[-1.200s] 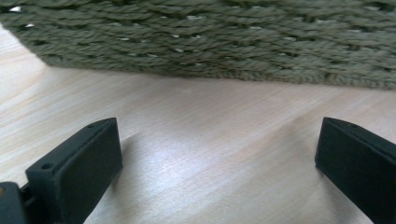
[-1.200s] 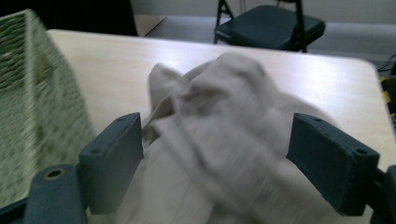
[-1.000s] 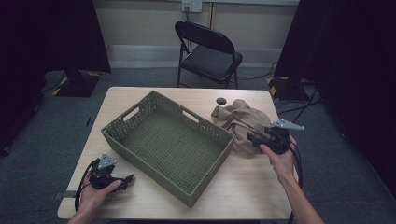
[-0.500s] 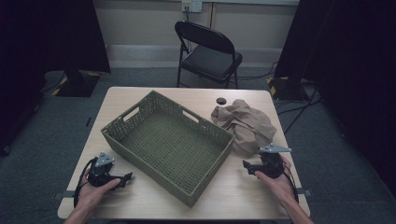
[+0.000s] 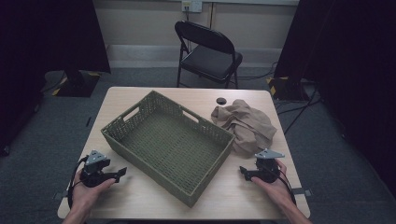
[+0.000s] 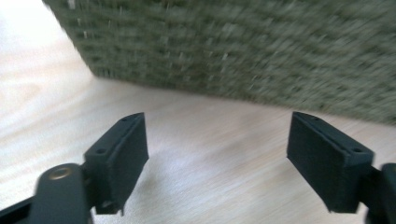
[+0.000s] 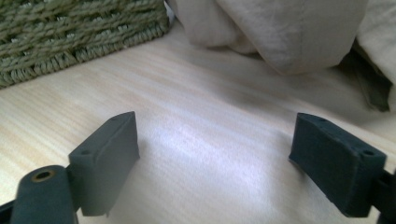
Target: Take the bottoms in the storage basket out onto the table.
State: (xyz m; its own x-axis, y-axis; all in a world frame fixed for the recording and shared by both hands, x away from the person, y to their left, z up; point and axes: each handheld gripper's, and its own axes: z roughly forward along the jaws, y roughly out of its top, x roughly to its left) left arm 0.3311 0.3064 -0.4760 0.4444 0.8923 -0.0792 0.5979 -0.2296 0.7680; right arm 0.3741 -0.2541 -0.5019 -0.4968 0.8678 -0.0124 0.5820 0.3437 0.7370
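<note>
Grippers number two: the left gripper (image 5: 122,173) and right gripper (image 5: 241,171), both low over the table (image 5: 154,201), jaws apart with nothing between; the left's have just been closing. One woven basket (image 5: 140,114) sits between them, nothing inside it. One beige cloth (image 5: 247,123) lies crumpled just beyond the right gripper.
</note>
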